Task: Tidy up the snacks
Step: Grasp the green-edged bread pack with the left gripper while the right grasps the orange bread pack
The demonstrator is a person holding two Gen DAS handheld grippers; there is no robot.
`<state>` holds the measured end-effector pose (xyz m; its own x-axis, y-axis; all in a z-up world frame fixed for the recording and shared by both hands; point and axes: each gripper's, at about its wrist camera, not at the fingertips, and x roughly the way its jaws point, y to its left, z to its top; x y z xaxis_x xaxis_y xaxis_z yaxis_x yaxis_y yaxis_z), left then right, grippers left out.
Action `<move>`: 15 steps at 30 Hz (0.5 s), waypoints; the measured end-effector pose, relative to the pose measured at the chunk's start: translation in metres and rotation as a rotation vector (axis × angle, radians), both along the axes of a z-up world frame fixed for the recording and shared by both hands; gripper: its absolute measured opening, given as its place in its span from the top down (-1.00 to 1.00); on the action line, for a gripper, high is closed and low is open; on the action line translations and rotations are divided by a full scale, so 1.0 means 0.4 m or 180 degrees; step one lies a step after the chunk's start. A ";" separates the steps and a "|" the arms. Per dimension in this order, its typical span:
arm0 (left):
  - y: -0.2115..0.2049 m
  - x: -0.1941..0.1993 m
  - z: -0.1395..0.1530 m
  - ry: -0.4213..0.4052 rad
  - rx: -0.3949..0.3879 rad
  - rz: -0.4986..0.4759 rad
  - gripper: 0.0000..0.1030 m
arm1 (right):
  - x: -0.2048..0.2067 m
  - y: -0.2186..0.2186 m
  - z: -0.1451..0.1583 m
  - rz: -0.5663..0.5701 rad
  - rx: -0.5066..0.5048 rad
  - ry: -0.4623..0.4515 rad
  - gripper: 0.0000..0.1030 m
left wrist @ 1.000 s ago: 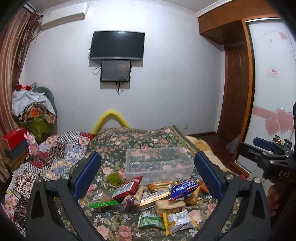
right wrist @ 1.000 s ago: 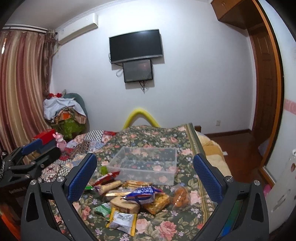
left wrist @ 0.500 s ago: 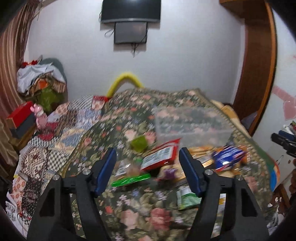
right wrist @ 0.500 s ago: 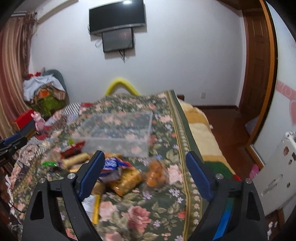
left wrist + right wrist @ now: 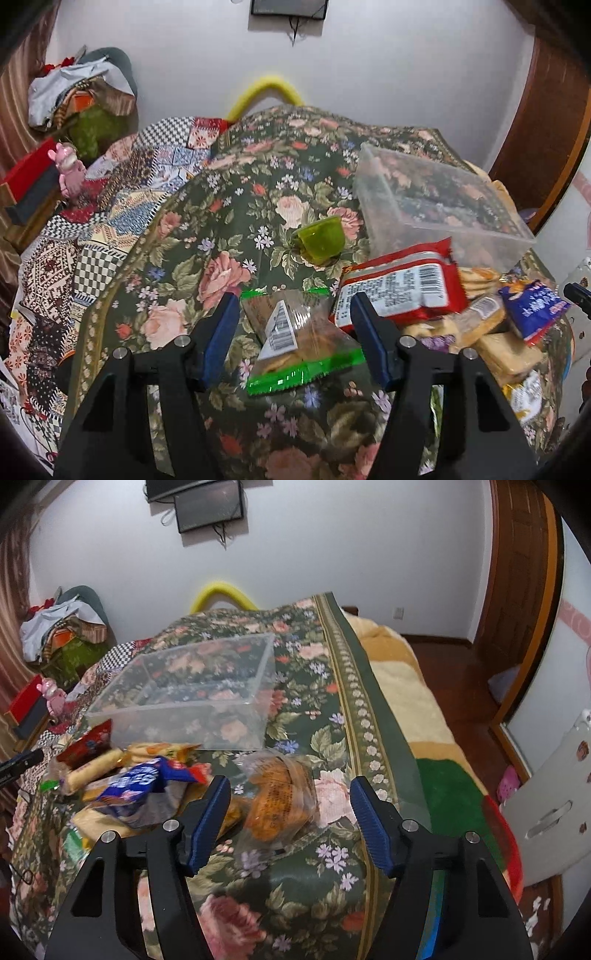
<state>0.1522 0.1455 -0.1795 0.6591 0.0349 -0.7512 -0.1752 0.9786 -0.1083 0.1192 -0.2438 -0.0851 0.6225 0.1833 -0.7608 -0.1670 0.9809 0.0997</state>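
Your left gripper [image 5: 293, 325] jaws gape around the green-edged pack [image 5: 295, 343]; your right gripper [image 5: 290, 805] jaws, equally wide, straddle the orange bag [image 5: 280, 801], perhaps not touching. Snacks crowd the bed [image 5: 325, 716]; the bin [image 5: 192, 686] looks empty, so sorting's barely begun.

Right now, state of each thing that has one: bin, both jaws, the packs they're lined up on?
clear bin: upright, no lid, empty
left gripper: jaws open
green-edged pack: sealed, flat between left jaws
right gripper: jaws open
orange snack bag: sealed, between right jaws
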 end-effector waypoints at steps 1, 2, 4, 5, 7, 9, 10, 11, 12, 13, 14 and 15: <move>0.000 0.010 -0.008 0.0028 -0.0006 0.0003 -0.21 | 0.010 -0.001 -0.008 -0.0003 0.0022 0.0035 -0.24; 0.001 0.022 -0.020 0.0070 -0.0009 0.0006 -0.21 | 0.020 -0.002 -0.017 -0.0008 0.0045 0.0083 -0.24; 0.003 0.037 -0.038 0.0131 -0.0009 -0.0001 -0.21 | 0.035 -0.002 -0.032 0.0008 0.0084 0.0158 -0.24; 0.004 0.044 -0.050 0.0172 -0.0002 -0.0001 -0.21 | 0.039 0.002 -0.037 0.0018 0.0087 0.0173 -0.24; 0.007 0.055 -0.078 0.0273 -0.0022 -0.0001 -0.21 | 0.048 0.013 -0.051 0.0067 0.0073 0.0229 -0.24; 0.011 0.058 -0.096 0.0326 -0.0049 0.0000 -0.22 | 0.058 0.020 -0.068 0.0091 0.0034 0.0267 -0.24; 0.011 0.060 -0.104 0.0344 -0.0057 0.0004 -0.22 | 0.061 0.024 -0.075 0.0093 0.0027 0.0289 -0.24; 0.011 0.059 -0.114 0.0352 -0.0068 0.0002 -0.22 | 0.064 0.024 -0.083 0.0093 0.0023 0.0314 -0.24; 0.009 0.062 -0.120 0.0351 -0.0071 -0.0005 -0.23 | 0.067 0.023 -0.093 0.0081 0.0024 0.0345 -0.24; 0.006 0.063 -0.127 0.0357 -0.0056 -0.0008 -0.23 | 0.071 0.022 -0.100 0.0073 0.0034 0.0370 -0.24; 0.004 0.065 -0.132 0.0370 -0.0037 -0.0005 -0.23 | 0.072 0.018 -0.107 0.0058 0.0059 0.0402 -0.24; 0.003 0.069 -0.141 0.0400 -0.0017 0.0000 -0.23 | 0.075 0.013 -0.112 0.0049 0.0076 0.0423 -0.24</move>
